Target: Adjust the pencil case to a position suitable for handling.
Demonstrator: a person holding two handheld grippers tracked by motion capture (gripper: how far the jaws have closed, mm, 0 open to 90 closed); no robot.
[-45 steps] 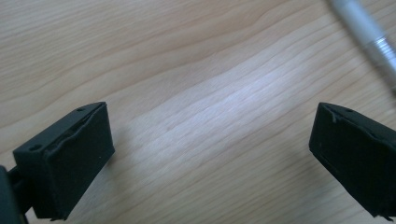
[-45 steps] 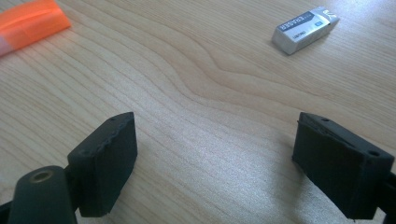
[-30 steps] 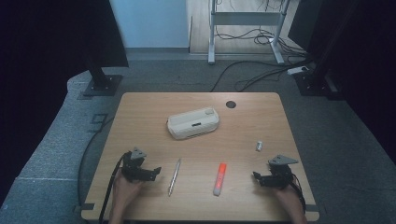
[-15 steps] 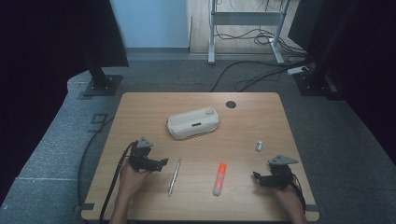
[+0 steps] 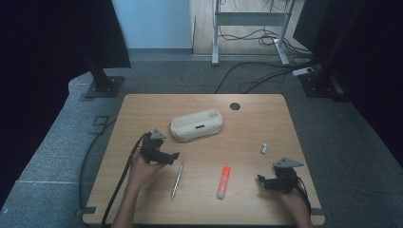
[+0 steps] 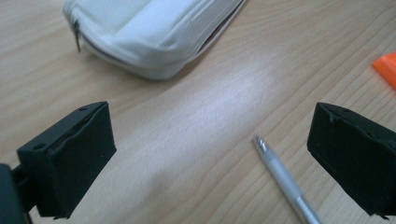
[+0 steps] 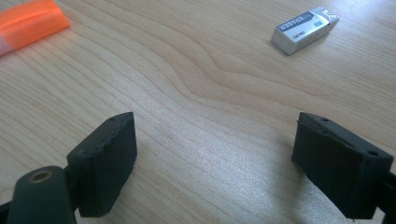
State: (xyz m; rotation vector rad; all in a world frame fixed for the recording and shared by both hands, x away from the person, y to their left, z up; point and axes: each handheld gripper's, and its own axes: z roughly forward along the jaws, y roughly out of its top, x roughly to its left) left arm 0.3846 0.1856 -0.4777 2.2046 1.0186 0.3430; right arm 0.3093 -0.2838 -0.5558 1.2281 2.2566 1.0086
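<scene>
A white zipped pencil case (image 5: 196, 125) (image 6: 154, 32) lies in the middle of the wooden table (image 5: 142, 107). A silver pen (image 5: 177, 179) (image 6: 286, 182) lies nearer the front, and an orange highlighter (image 5: 223, 182) (image 6: 386, 67) (image 7: 29, 23) to its right. A small white eraser (image 5: 263, 148) (image 7: 304, 29) sits further right. My left gripper (image 5: 174, 156) (image 6: 219, 161) hovers open just left of the pen's tip, below the case. Near the front right corner my right gripper (image 5: 260, 179) (image 7: 219, 165) rests open with bare wood between its jaws.
A round black disc (image 5: 235, 106) sits near the table's far edge. Beyond the table are dark stands (image 5: 102, 83), a metal frame (image 5: 249, 33) and cables on the grey floor. A black cable (image 5: 119, 185) trails from the left gripper off the table's front left.
My left gripper has moved away from the front edge, up and to the right, toward the pen's tip and the pencil case. The right gripper has stayed in place.
</scene>
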